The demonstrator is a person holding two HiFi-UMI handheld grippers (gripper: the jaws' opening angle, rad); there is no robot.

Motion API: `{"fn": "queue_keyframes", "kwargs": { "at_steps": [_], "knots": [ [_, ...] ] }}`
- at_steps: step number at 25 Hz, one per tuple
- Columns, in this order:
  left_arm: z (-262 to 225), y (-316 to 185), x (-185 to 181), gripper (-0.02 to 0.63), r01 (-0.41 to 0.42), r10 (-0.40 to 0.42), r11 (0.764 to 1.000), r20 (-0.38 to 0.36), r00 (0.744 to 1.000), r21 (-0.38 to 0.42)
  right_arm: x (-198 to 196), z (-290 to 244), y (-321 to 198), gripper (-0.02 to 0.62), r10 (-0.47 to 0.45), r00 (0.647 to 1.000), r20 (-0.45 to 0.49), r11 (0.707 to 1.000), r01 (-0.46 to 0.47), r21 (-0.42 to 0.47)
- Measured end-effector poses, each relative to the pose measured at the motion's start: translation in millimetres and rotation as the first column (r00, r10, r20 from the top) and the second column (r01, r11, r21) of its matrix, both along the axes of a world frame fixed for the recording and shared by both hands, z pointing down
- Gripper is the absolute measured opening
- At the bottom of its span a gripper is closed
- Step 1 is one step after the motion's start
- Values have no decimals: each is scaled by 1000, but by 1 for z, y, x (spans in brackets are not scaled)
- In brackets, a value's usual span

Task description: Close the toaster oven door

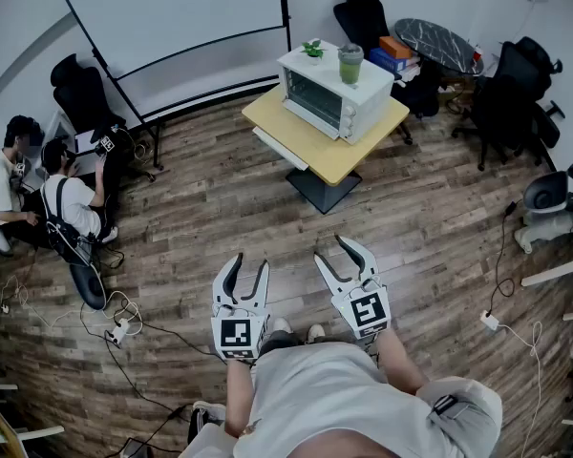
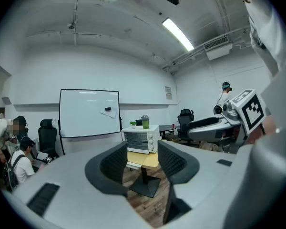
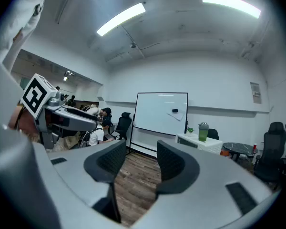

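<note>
Standing far back, you haven't reached the toaster oven [image 1: 336, 92] on the counter [image 1: 336, 156], upper centre; its door state looks unclear. Left claw [image 1: 249, 260] and right claw [image 1: 328, 245]: released, empty.

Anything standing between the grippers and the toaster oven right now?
Nothing visible. Only bare wood floor lies between the left gripper, the right gripper and the toaster oven on its yellow table.

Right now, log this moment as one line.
left tongs: open, empty | right tongs: open, empty | toaster oven: on yellow table, out of reach
</note>
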State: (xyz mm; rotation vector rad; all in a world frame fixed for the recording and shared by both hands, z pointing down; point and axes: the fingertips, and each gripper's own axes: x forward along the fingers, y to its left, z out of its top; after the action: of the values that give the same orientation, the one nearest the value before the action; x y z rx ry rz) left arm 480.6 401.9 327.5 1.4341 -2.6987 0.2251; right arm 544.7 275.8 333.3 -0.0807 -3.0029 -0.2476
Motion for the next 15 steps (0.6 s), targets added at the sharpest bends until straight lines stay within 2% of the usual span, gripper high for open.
{"fn": "queue_keyframes", "kwargs": {
  "at_steps": [8, 15],
  "knots": [
    [6, -2, -12, 188, 40, -40, 999, -7, 999, 1, -13, 5, 0, 225, -4, 1000, 7, 1000, 5, -31],
    [7, -7, -56, 186, 30, -29, 999, -16, 999, 13, -53, 11, -3, 224, 7, 1000, -15, 999, -8, -34]
  ]
}}
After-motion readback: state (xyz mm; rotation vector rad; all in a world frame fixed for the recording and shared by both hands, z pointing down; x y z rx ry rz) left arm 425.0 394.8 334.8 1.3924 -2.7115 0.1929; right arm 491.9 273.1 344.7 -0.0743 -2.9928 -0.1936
